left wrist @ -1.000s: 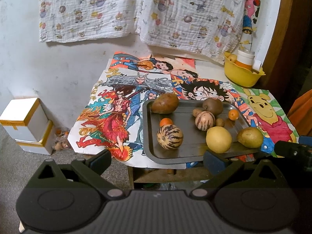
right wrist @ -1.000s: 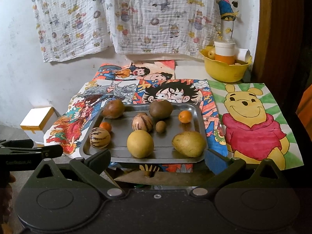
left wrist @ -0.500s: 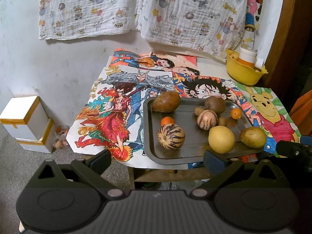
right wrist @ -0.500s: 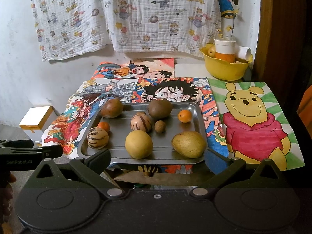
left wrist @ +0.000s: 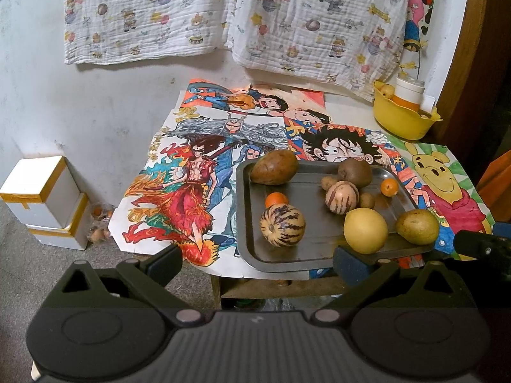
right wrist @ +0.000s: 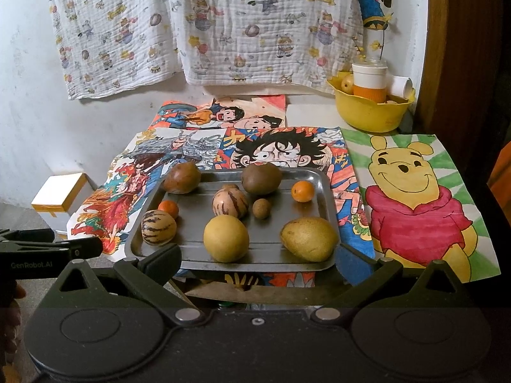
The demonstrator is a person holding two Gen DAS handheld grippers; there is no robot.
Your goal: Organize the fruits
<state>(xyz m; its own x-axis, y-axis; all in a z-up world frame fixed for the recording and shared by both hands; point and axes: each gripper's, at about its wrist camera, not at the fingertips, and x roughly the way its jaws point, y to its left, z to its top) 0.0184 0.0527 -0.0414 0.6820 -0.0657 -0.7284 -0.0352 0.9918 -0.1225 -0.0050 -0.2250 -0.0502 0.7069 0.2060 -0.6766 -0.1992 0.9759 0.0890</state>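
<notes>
A metal tray (right wrist: 325, 191) of fruit lies on a tabletop (right wrist: 309, 110) covered with cartoon drawings, just ahead of both tools. Right wrist view: the right tool (right wrist: 257, 263) stands at the tray's near edge, its two fingers spread wide, empty and touching nothing; the tray's near rim spans the gap between them. Nearest this tool are a round yellow fruit (right wrist: 226, 238) and a yellow-green pear-shaped fruit (right wrist: 309, 238); a striped melon (right wrist: 158, 227) sits at the near left with a small orange (right wrist: 168, 208) just behind it. Farther back lie a second striped melon (right wrist: 230, 203), a small brown fruit (right wrist: 261, 208), a large brown fruit (right wrist: 261, 178), a brown oval fruit (right wrist: 182, 177) at the far left corner, and a second small orange (right wrist: 302, 191) at the far right. Left wrist view: the left tool (left wrist: 257, 263) hangs before the tabletop's near left edge, likewise spread wide and empty; the tray (left wrist: 242, 210) lies ahead and to its right, and its right finger's tip overlaps the tray's near rim in this view, though contact cannot be judged. A yellow bowl (right wrist: 367, 115) holding a white-and-orange cup (right wrist: 369, 84) stands at the far right corner, well apart from the tray. A patterned cloth (right wrist: 204, 22) hangs on the wall behind.
</notes>
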